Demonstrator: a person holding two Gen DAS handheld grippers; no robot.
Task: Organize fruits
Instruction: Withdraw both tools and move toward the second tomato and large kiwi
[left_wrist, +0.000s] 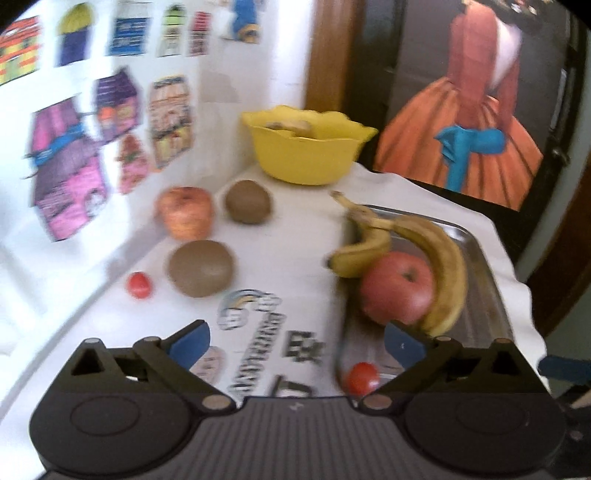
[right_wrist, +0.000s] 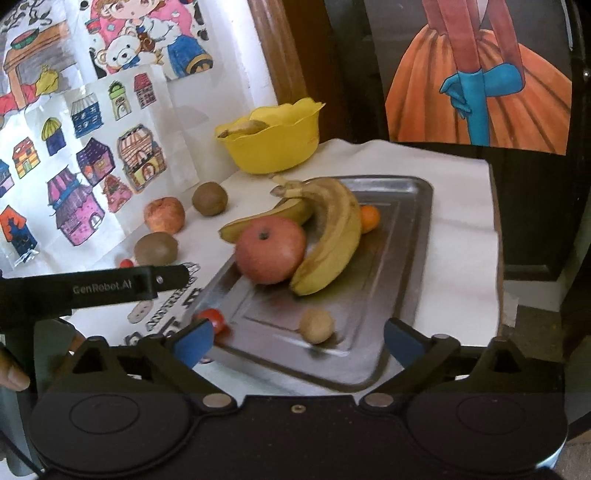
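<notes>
- Both tongs gape wide with nothing between the blue pads: left gripper (left_wrist: 297, 341), right gripper (right_wrist: 298, 341).
- Near corner of the metal tray (right_wrist: 406, 236) holds a cherry tomato (right_wrist: 212, 318), beside a walnut (right_wrist: 316, 325).
- Red apple (right_wrist: 270, 254) touches the bananas (right_wrist: 332, 236) mid-tray; a small orange (right_wrist: 370, 218) lies behind them.
- Left on the cloth: two kiwis (left_wrist: 201, 267), another apple (left_wrist: 185, 217), another tomato (left_wrist: 139, 284).
- Far back, a yellow bowl (right_wrist: 273, 147).

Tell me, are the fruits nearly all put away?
About halfway. The bananas and a red apple already lie in the metal tray. Both claws, left and right, are open and empty. Two kiwis and another apple wait on the cloth.
</notes>
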